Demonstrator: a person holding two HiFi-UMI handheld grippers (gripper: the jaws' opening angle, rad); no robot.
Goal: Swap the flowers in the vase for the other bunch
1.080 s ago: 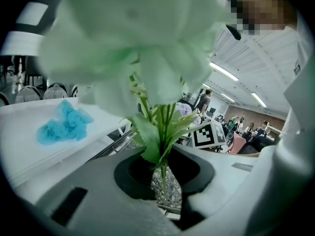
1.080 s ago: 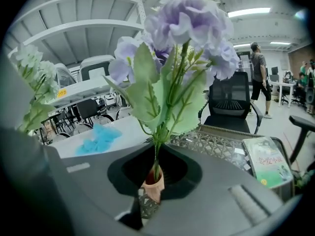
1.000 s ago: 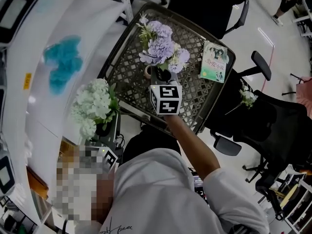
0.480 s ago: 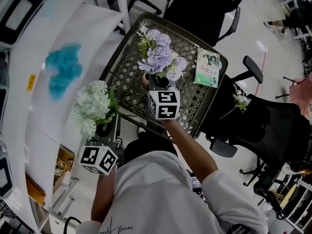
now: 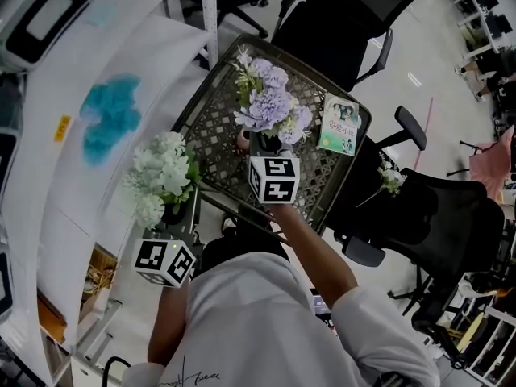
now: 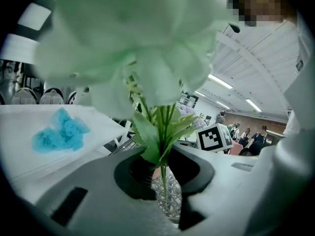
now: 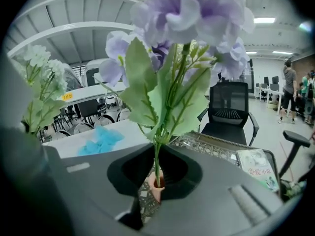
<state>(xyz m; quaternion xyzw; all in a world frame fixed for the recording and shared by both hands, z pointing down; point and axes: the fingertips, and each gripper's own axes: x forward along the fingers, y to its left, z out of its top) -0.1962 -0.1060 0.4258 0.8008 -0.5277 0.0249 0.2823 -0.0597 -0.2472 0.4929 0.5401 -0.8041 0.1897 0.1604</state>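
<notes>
The purple bunch (image 5: 270, 107) stands upright at upper centre, its green stem pinched by the right tongs (image 7: 157, 150), with the tip at the mouth of the small pink vase (image 7: 155, 188). The white bunch (image 5: 161, 176), left of centre, stands upright in the left tongs (image 6: 161, 151).

Office w/ swivel chairs (image 5: 348, 13), ceiling strip lights (image 6: 220, 81).

Bare mesh is left on the lattice table (image 5: 211, 127) at 9 o'clock of the vase (image 5: 242, 141). The vase mouth is overhung by the purple bunch (image 5: 270, 107). A book (image 5: 339, 125) is laid at 3 o'clock, and the white bunch (image 5: 161, 176) is held at 8 o'clock, beyond the rim.
</notes>
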